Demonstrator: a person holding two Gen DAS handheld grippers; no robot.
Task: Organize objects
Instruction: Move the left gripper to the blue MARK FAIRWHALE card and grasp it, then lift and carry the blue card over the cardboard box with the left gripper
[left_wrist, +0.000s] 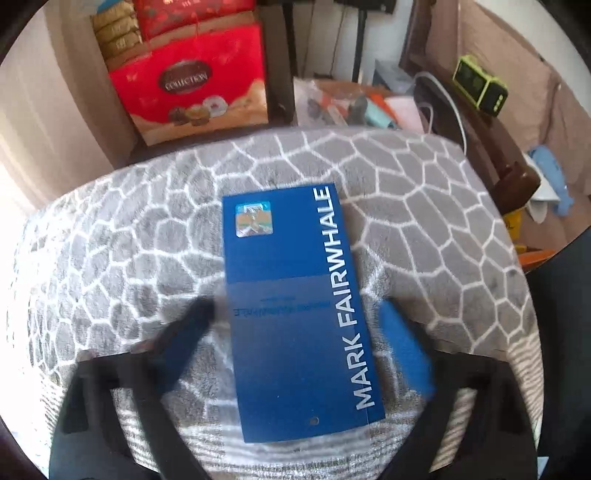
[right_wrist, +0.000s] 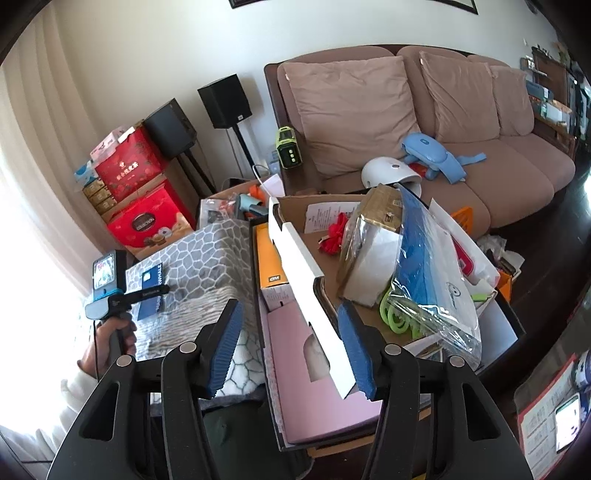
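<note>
A flat blue box (left_wrist: 295, 295) printed MARK FAIRWHALE lies on a grey cushion with a white web pattern (left_wrist: 424, 221). My left gripper (left_wrist: 295, 308) straddles the box's near half, one finger on each long side. Its blurred pads stand just off the edges, so it is open. In the right wrist view the same box (right_wrist: 149, 291) sits at the far left under the left gripper (right_wrist: 147, 293). My right gripper (right_wrist: 289, 308) is open above a pink box (right_wrist: 295, 369). The white flap (right_wrist: 295, 251) of a cardboard box runs between its fingers, close by the right pad (right_wrist: 356, 350).
The cardboard box holds a clear bag with a blue item (right_wrist: 424, 258), a red bow (right_wrist: 334, 236) and a green ring (right_wrist: 395, 314). An orange box (right_wrist: 267, 251) stands beside the pink one. Red gift boxes (left_wrist: 192, 85), a speaker (right_wrist: 223, 101) and a brown sofa (right_wrist: 480, 166) lie beyond.
</note>
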